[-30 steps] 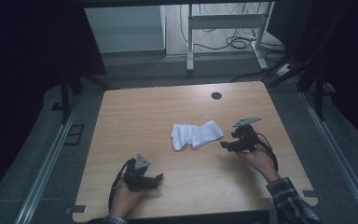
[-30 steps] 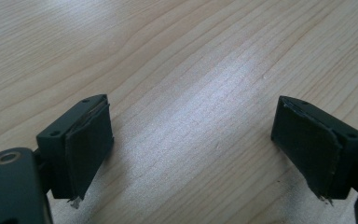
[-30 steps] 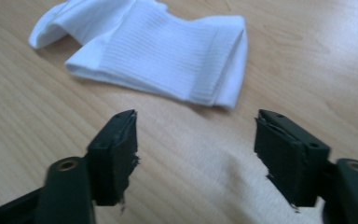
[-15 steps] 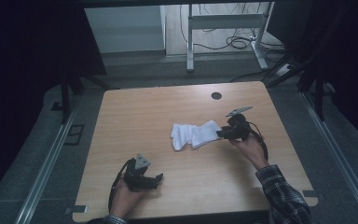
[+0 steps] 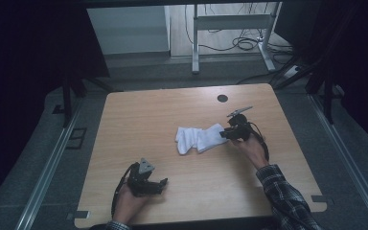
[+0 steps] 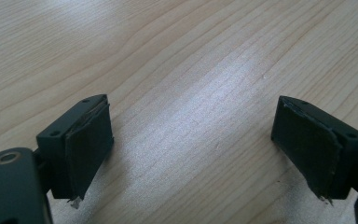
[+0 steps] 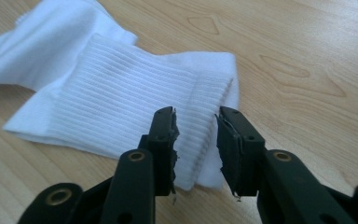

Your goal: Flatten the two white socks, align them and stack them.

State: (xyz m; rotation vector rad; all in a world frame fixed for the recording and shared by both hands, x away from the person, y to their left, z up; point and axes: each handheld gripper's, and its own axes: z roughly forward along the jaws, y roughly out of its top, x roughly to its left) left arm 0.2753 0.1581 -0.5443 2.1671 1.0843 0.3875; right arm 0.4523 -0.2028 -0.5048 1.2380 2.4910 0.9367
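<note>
A pair of white socks (image 5: 199, 139) lies folded near the middle of the wooden table (image 5: 158, 110). In the right gripper view the ribbed cuff (image 7: 121, 93) points toward me. My right gripper (image 5: 223, 134) is at the socks' right end. Its jaws (image 7: 196, 135) stand a narrow gap apart, straddling the cuff's edge, with fabric between them but not pinched. My left gripper (image 5: 163, 184) rests near the front left of the table, held by a hand. Its jaws (image 6: 191, 144) are wide open over bare wood with nothing between them.
A dark round cable hole (image 5: 222, 98) sits near the table's far edge. Beyond the table are a metal frame leg (image 5: 195, 38) and loose cables (image 5: 249, 43) on the floor. Metal rails (image 5: 52, 163) run along both sides of the table.
The right hand has carried its gripper left and forward from the table's right side to the socks' cuff. The left gripper has stayed still.
</note>
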